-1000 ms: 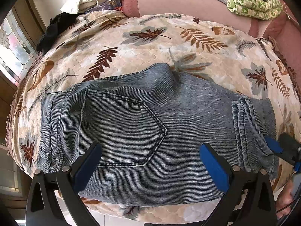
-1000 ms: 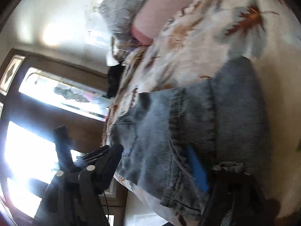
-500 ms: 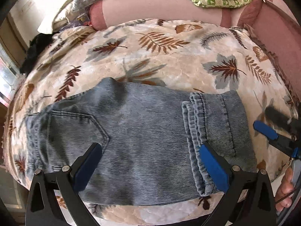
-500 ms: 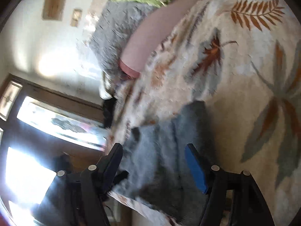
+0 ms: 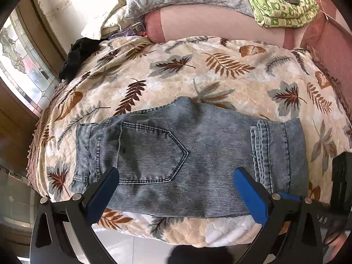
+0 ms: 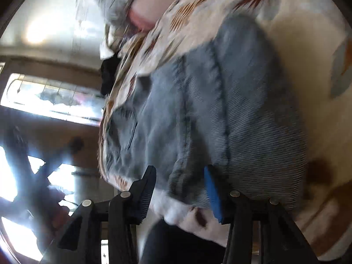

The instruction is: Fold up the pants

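Left wrist — unlabelled folded jeans (image 5: 189, 156)

left wrist: above bed edge, facing down | right wrist: low, close | shared: jeans (image 5: 189, 160)

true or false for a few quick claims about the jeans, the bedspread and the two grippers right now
1. The jeans lie folded on a leaf-print bedspread. True.
2. The left gripper is clamped on the waistband. False: its jaws stand wide apart above the denim, holding nothing.
3. A back pocket faces up. True.
4. The folded green cloth lies on the jeans. False: it sits far behind them, on the pink bolster.
5. The right gripper is at the jeans' near hem edge. True; its jaws have just been closing.
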